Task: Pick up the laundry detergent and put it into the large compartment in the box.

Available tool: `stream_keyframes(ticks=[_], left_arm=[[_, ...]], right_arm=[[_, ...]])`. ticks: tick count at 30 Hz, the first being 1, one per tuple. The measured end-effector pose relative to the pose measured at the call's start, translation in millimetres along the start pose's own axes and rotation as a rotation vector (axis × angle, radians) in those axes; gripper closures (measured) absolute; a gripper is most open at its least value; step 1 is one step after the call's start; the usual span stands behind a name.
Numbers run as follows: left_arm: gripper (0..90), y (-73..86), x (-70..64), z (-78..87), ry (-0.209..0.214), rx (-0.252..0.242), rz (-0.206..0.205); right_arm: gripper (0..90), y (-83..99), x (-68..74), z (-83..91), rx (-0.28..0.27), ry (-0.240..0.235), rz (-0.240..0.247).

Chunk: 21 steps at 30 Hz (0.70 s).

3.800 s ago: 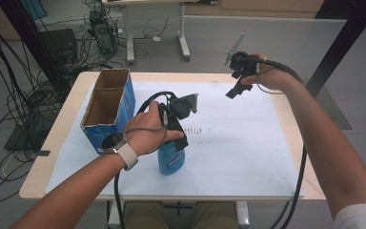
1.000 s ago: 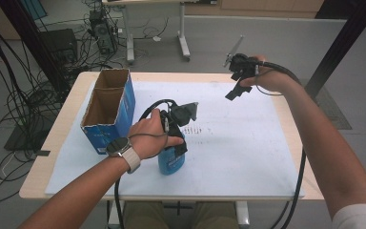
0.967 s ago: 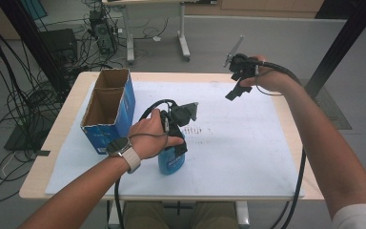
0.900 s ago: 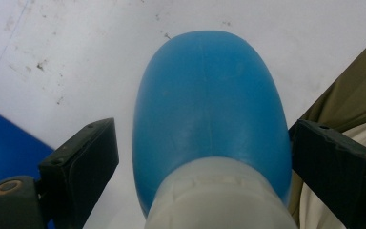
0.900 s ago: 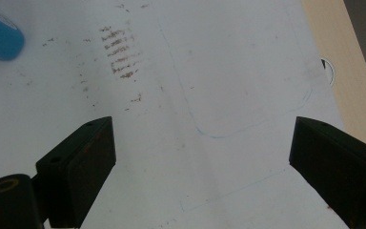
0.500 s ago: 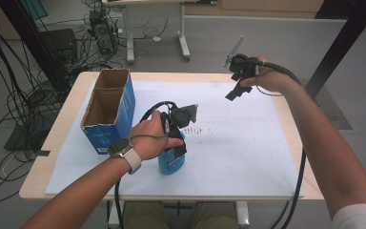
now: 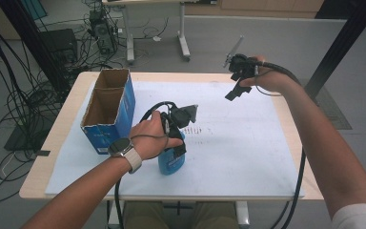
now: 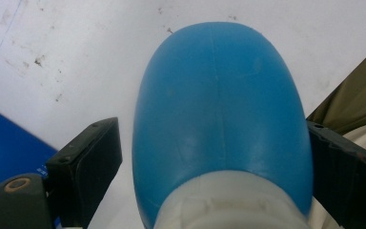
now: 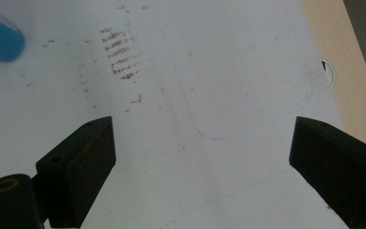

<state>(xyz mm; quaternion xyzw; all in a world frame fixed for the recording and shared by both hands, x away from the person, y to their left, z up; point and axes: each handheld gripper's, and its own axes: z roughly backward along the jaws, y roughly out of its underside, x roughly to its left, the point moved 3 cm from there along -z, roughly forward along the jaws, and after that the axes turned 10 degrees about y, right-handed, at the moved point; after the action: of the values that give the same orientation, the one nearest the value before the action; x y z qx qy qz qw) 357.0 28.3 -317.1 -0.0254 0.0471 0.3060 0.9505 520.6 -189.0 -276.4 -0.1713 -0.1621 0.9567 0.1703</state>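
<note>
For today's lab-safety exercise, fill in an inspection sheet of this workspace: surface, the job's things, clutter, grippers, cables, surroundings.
Surface: wooden table under a white sheet with brown smudges.
Job's things: blue bottle upright near the front edge, white collar at its top in the left gripper view.
Clutter: open blue cardboard box at the table's left; its inside cannot be seen.
Grippers: left gripper has its fingers either side of the bottle, a gap showing at one; right gripper open, nothing between its fingers, raised over the far right corner.
Cables: black cable trailing along the right forearm.
Surroundings: grey floor, tangled leads, another table's legs.
</note>
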Motion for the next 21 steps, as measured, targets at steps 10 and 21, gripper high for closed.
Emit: stream_keyframes(ticks=[10, 21], left_arm=[[30.4, -0.2, -0.1, -0.1, -0.005, 0.001, -0.015], [37.7, -0.7, -0.3, 0.7, 0.016, -0.003, -0.012]], right_arm=[[8.3, -0.9, 0.4, -0.8, -0.003, -0.002, 0.004], [8.3, -0.9, 0.6, -0.9, -0.001, -0.002, 0.005]])
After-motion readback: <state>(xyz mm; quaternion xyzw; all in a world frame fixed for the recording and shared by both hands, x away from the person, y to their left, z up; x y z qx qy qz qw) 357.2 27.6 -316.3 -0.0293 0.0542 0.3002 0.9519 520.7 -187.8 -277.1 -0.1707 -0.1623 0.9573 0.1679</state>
